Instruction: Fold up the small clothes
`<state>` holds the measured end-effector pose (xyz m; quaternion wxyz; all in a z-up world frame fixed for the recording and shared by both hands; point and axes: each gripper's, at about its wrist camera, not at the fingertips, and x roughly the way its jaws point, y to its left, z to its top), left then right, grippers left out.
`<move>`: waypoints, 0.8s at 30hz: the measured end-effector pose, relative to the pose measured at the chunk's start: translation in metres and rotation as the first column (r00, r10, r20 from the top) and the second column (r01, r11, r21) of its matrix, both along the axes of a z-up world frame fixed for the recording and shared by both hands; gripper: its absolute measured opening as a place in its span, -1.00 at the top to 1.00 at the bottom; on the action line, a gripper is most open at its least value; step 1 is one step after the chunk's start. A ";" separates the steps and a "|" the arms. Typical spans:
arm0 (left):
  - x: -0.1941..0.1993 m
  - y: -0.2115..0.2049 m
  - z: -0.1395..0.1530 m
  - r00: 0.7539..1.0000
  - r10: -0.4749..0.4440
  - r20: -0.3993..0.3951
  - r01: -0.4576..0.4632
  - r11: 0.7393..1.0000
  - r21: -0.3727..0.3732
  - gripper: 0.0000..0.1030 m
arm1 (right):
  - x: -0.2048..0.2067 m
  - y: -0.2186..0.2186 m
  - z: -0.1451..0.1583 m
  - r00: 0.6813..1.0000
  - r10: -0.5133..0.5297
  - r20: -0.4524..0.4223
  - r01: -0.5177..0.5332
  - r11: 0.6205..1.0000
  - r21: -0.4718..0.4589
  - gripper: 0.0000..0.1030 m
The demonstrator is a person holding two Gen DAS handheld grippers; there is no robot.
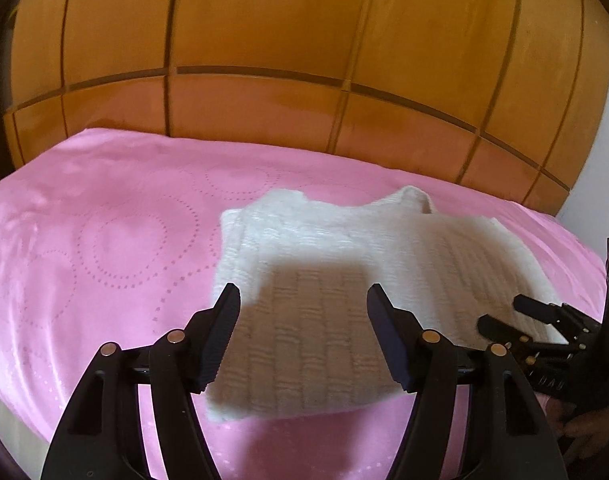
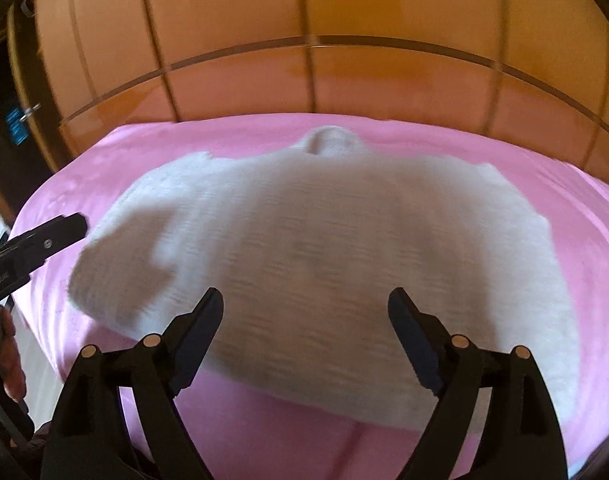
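From the left wrist, the left claw (image 1: 303,298) stands wide apart with nothing gripped; its two black fingers frame the near part of a white knitted sweater (image 1: 344,272) that lies on the pink bedspread (image 1: 104,240), and whether the tips touch the knit cannot be told. The sweater spreads from the centre toward 3 o'clock, its collar raised toward 1 o'clock, and a dark shadow covers its near half, dulling the ribbed texture. At 4 o'clock the right claw (image 1: 500,314) enters, cut off by the frame edge; its fingers lie over the sweater's right edge, parted with no cloth pinched between them. A padded orange headboard (image 1: 304,40) fills the upper half. From the right wrist, the picture is blurred and the weave hard to read. The right claw (image 2: 305,300) stands wide open and empty over the sweater's (image 2: 324,220) lower hem. The collar sits at 12 o'clock; the sleeves are not clearly visible. At 9 o'clock one finger of the left claw (image 2: 62,230) shows beside the sweater's left edge, its mate out of sight, with part of a hand (image 2: 8,360) below at 8 o'clock.
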<state>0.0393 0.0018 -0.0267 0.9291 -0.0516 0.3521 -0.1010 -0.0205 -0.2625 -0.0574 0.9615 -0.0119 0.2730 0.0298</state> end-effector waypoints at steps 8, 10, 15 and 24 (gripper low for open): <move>0.001 -0.015 -0.005 0.999 -0.031 -0.015 0.031 0.999 0.017 -0.26 | -0.017 -0.068 -0.008 0.987 -0.157 -0.030 0.159 0.985 0.072 -0.64; 0.001 -0.019 -0.006 0.999 -0.040 -0.021 0.041 0.999 0.024 -0.26 | -0.019 -0.079 -0.011 0.983 -0.182 -0.038 0.185 0.980 0.077 -0.64; 0.004 -0.029 -0.013 0.998 -0.055 -0.039 0.057 0.997 0.044 -0.26 | -0.016 -0.108 -0.032 0.978 -0.196 -0.073 0.204 0.972 0.117 -0.64; 0.006 -0.037 -0.019 0.996 -0.068 -0.064 0.072 0.996 0.059 -0.26 | -0.020 -0.104 -0.022 0.982 -0.173 -0.070 0.181 0.974 0.132 -0.67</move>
